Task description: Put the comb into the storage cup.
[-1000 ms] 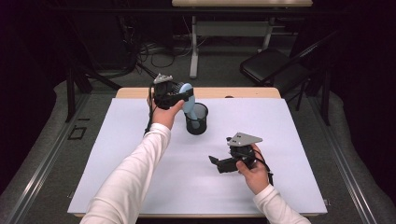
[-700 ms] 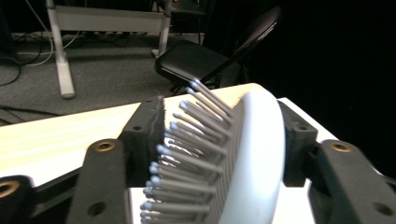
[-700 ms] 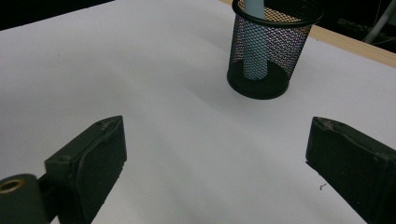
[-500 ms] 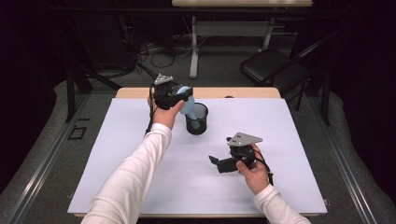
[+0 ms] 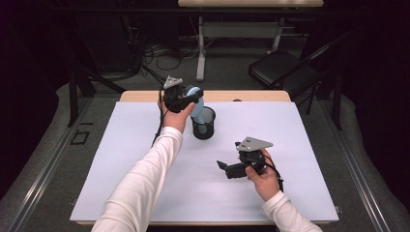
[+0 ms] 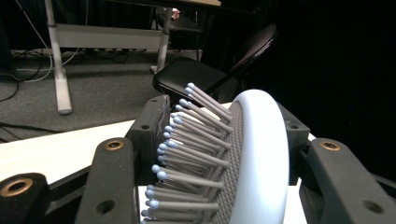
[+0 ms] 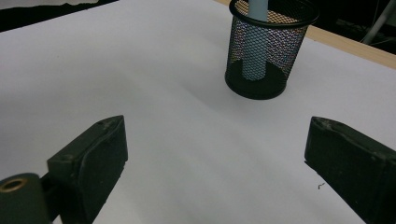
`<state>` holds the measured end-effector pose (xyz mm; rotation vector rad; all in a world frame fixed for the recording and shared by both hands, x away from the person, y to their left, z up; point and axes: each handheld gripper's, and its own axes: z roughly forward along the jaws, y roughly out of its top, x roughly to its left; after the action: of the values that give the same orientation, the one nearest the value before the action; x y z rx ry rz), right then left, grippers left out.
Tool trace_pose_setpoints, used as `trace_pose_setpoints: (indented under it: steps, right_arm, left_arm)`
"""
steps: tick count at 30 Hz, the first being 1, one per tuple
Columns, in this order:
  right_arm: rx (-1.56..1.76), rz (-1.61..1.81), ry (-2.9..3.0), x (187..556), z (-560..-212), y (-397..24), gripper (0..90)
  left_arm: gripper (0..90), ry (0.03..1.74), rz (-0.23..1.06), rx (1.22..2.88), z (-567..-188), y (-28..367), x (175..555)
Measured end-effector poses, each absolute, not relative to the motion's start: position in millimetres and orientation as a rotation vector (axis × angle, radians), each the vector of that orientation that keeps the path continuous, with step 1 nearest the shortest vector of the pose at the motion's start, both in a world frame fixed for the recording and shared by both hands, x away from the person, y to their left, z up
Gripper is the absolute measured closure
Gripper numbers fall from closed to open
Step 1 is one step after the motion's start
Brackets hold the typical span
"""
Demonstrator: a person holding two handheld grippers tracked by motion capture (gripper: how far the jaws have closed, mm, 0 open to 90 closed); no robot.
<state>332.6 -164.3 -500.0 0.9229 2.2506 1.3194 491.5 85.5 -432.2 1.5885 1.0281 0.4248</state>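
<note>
The left gripper (image 5: 189,96) is clamped on the head of the pale blue hairbrush (image 6: 254,158), one jaw on the bristles, the other on the smooth back. Its jaws have just been closing. The brush handle stands below the jaws in the black mesh cup (image 5: 203,123). The brush looks light and rigid; the glossy back may slip, and the bristles yield. A firmer hold lies across the head's rim. The right gripper (image 5: 228,169) rests apart from the cup, jaws spread, empty.

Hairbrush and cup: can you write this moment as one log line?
left claw: just closed, shut on hairbrush head | handle in mesh cup | right claw: open, nothing in it, over white table
</note>
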Motion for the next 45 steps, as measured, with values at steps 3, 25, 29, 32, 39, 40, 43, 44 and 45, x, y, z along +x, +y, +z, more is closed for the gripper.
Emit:
trace_pose_setpoints:
  steps: [3, 25, 29, 32, 39, 40, 43, 44, 45]
  right_arm:
    - [0.924, 1.321, 2.249, 333, -500, -165, 5.5]
    - [0.933, 1.320, 2.242, 332, -500, -168, 5.8]
    - [0.931, 1.319, 2.244, 332, -500, -168, 5.8]
    - [0.929, 1.319, 2.245, 332, -500, -168, 5.8]
    - [0.929, 1.318, 2.245, 332, -500, -167, 5.8]
    - [0.928, 1.318, 2.245, 332, -500, -167, 5.8]
    - [0.930, 1.319, 2.246, 332, -500, -167, 5.8]
    - [0.932, 1.318, 2.245, 332, -500, -167, 5.8]
    - [0.932, 1.318, 2.246, 332, -500, -167, 5.8]
  left_arm:
    - [48.4, 1.018, 0.426, 1.590, -433, 83, 493]
    - [38.8, 1.017, 0.418, 1.593, -435, 71, 497]
    - [31.8, 1.024, 0.423, 1.589, -435, 72, 498]
    - [25.9, 1.022, 0.423, 1.586, -434, 73, 497]
    - [15.8, 1.022, 0.416, 1.593, -435, 71, 497]
    - [15.3, 1.025, 0.420, 1.598, -436, 71, 497]
    - [13.1, 1.023, 0.428, 1.598, -435, 70, 496]
    - [12.2, 1.023, 0.430, 1.600, -435, 70, 496]
    - [11.9, 1.026, 0.427, 1.601, -435, 70, 496]
